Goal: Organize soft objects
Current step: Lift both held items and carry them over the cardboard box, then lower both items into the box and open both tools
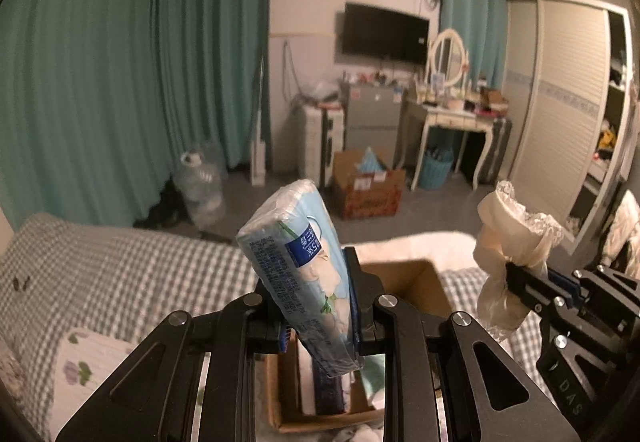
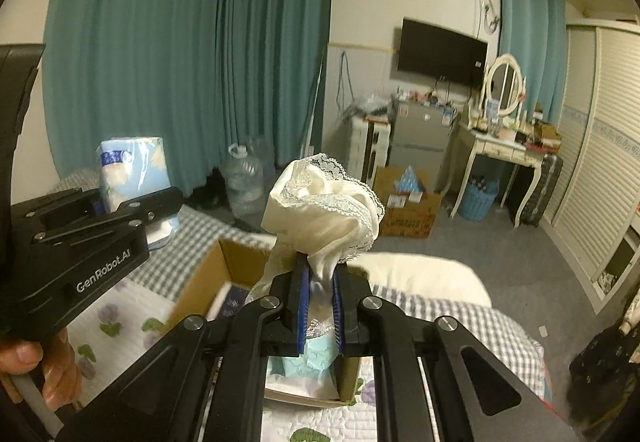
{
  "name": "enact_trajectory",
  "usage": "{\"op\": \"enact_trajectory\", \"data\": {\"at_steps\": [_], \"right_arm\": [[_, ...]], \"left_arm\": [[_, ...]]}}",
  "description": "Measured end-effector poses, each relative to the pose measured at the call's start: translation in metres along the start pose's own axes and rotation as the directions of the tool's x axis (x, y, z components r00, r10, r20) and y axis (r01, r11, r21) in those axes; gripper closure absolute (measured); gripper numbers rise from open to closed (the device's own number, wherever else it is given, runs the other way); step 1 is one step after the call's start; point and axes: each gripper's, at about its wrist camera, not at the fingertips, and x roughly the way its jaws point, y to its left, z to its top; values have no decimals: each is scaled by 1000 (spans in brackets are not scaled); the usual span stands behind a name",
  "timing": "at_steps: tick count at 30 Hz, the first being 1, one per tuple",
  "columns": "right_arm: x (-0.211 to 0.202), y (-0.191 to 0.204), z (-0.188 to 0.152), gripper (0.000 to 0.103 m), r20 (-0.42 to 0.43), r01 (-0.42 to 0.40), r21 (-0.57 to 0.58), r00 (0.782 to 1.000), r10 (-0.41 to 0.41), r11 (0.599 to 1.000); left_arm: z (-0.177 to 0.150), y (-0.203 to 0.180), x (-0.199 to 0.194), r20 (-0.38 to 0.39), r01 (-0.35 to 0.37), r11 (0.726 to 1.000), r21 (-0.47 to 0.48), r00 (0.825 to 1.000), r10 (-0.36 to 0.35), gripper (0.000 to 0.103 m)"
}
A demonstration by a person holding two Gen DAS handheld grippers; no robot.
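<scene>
My left gripper is shut on a light blue tissue pack that stands up tilted above an open cardboard box on the bed. The same pack and left gripper show at the left of the right wrist view. My right gripper is shut on a cream lace-trimmed cloth, bunched above the box. That cloth and right gripper show at the right of the left wrist view. The box holds a dark blue item and pale blue cloth.
The box sits on a bed with a grey checked cover and a floral quilt. A white pillow lies behind it. Beyond are teal curtains, a water jug, a floor carton, a dressing table and a wardrobe.
</scene>
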Motion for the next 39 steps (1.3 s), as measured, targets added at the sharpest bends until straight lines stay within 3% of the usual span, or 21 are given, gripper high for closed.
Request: {"op": "enact_trajectory", "data": {"at_steps": [7,16,21,26,29,31,33,38,39], "right_arm": [[70,-6,-36,94,-127,-18,4,992,18,1000],[137,-6,-80,93,-302,-34,-15,953,27,999],[164,-9,-100,93,-377,-40,-21,926,29,999],[172,-13,-113,93,-384,-36,-20,923,26,999],[172,-19,-110,87,-374,-41,-2,927,37,999],[166,-23,-108,65,-358,-40,9,933,41,999],[158,-24,-101,49,-334,-35,21,942,40,999],[131,-27,-85,46,-285,-20,47,958,32,999],[125,-27,-80,44,-272,-17,49,962,30,999]], "left_arm": [[-25,-7,53,-116,-6,1000,-3,993,5,82],[-58,-14,108,-278,15,1000,-1,960,-14,82],[-61,-16,114,-287,9,1000,3,958,-8,81],[-59,-15,116,-298,7,1000,3,955,-6,77],[-57,-13,117,-304,5,1000,2,953,-4,76],[-55,-14,115,-310,6,1000,0,951,-5,76],[-51,-13,110,-299,-16,1000,7,954,17,76],[-40,-8,93,-289,11,1000,-17,957,-16,74],[-37,-8,88,-283,17,1000,-19,959,-22,68]]}}
